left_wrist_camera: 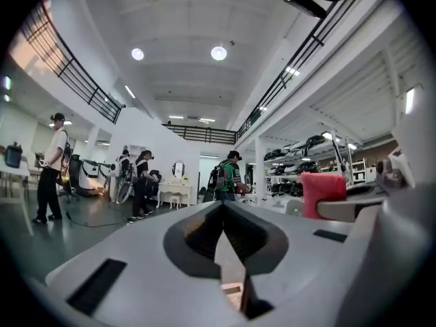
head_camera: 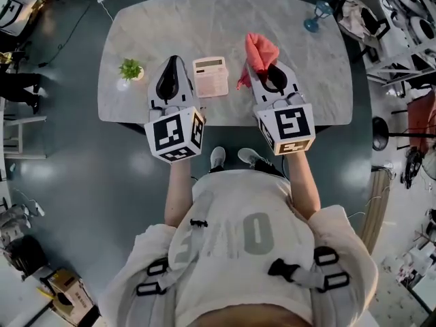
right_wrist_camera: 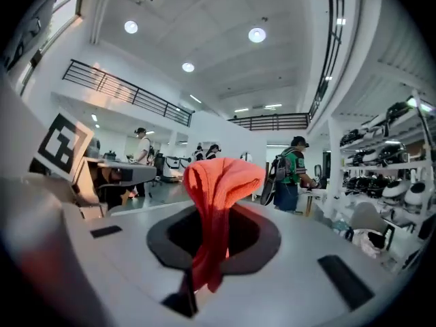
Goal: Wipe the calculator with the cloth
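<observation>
While held level, right hand-held gripper clamps cloth.

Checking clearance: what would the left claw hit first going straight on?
Nothing close, it seems: the left claw points level over the grey marbled table into open hall; the pale pink calculator lies lower, to its right.

The marbled table carries a calculator, small plant and blue glass.
</observation>
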Demonstrator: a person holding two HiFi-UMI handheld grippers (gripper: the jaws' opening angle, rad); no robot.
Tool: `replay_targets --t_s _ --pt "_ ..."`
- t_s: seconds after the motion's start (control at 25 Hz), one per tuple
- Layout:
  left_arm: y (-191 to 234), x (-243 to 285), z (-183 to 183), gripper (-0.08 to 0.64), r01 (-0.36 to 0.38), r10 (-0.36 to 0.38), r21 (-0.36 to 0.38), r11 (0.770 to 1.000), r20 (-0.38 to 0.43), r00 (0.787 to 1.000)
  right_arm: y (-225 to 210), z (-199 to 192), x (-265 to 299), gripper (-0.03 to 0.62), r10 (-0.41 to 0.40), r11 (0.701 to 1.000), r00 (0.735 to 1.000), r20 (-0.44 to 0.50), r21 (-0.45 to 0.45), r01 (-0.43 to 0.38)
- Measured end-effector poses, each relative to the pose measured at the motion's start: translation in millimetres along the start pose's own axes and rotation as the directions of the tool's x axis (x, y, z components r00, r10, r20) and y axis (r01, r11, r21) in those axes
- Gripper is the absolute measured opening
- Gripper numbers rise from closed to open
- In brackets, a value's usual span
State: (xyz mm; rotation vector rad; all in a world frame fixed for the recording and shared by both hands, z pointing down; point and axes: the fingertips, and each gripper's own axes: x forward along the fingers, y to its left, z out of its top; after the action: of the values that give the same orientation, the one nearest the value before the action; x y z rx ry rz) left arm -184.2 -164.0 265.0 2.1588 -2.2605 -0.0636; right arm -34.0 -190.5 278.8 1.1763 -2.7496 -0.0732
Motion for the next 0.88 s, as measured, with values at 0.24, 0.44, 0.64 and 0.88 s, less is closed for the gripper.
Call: replay_targets --t_s 0.24,0.44,0.64,0.88 --pt "-20.9 -11.3 -27.6 0.020 0.012 -0.009 0.071 0.997 -0.039 0.999 -8.0 -46.8 -30.1 0.055 -0.027 0.995 0.998 -0.053 0.093 0.031" --pt "-32.2 -16.1 -22.7 0.020 0.007 -0.004 0.096 0.995 -0.028 1.000 -12.4 -49.1 -38.5 0.055 -0.021 0.995 0.999 -0.033 0.101 0.024" --pt "-40.0 -20.0 -12.5 0.020 0.000 -0.002 0.129 0.992 0.009 1.000 -18.8 -44.7 -45.1 0.055 -0.033 0.994 0.999 0.006 0.100 0.032" --pt "-47.3 -23.2 2.6 0.020 -0.023 0.018 0.144 0.989 0.039 0.999 -32.8 -43.5 -49.8 0.055 -0.025 0.994 1.000 0.017 0.102 0.023"
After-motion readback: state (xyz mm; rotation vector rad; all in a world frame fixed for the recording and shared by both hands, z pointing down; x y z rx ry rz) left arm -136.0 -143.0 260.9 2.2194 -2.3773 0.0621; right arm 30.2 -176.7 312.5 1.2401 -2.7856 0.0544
